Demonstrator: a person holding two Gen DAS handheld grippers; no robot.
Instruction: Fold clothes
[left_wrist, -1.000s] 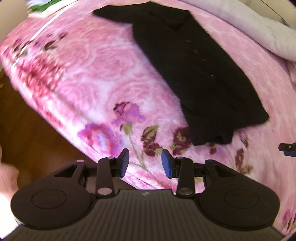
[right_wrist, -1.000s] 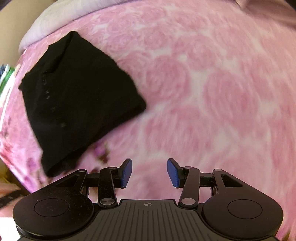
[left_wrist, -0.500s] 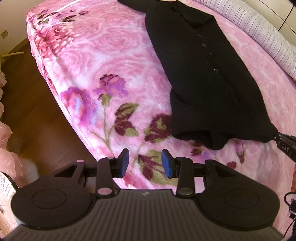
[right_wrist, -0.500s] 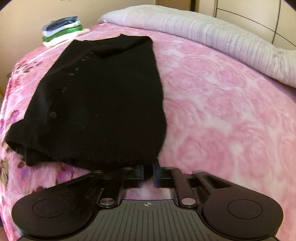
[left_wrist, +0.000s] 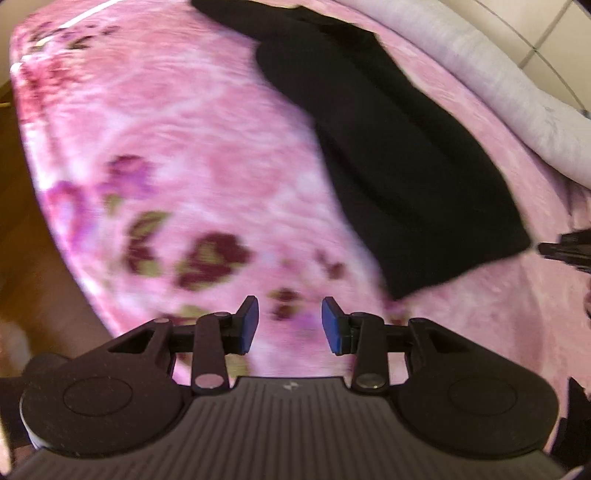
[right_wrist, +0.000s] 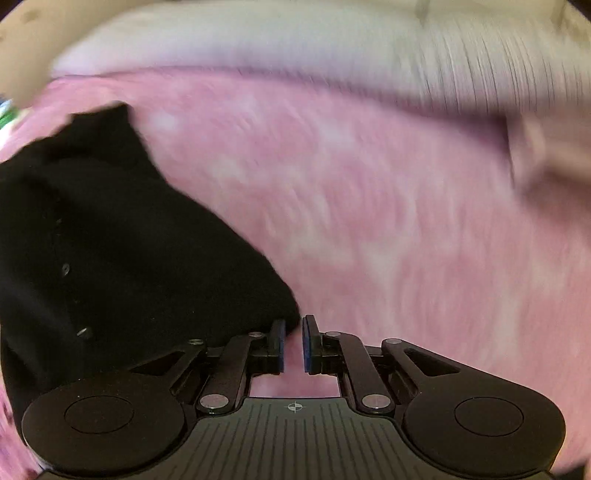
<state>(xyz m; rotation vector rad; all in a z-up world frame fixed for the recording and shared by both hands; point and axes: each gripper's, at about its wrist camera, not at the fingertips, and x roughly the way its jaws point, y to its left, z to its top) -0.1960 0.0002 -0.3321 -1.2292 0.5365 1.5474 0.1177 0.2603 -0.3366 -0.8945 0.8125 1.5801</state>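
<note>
A black buttoned garment (left_wrist: 399, 155) lies lengthwise on the pink floral blanket (left_wrist: 207, 155). My left gripper (left_wrist: 290, 325) is open and empty, above the blanket just left of the garment's near hem. In the right wrist view the same garment (right_wrist: 110, 258) fills the left side, with its near right corner at my right gripper (right_wrist: 293, 343). The right jaws stand nearly closed with a narrow gap; the corner lies against the left finger, and pink blanket shows between the pads. The right gripper's tip (left_wrist: 565, 251) shows at the garment's corner in the left wrist view.
A pale grey striped quilt (right_wrist: 332, 40) lies along the far side of the bed, also in the left wrist view (left_wrist: 517, 92). The bed's left edge drops to a brown wooden floor (left_wrist: 22, 295). Both views are motion-blurred.
My right gripper closed on the garment's near right corner half a second ago and has now parted slightly as it swings right. My left gripper moved in over the blanket toward the hem, still open.
</note>
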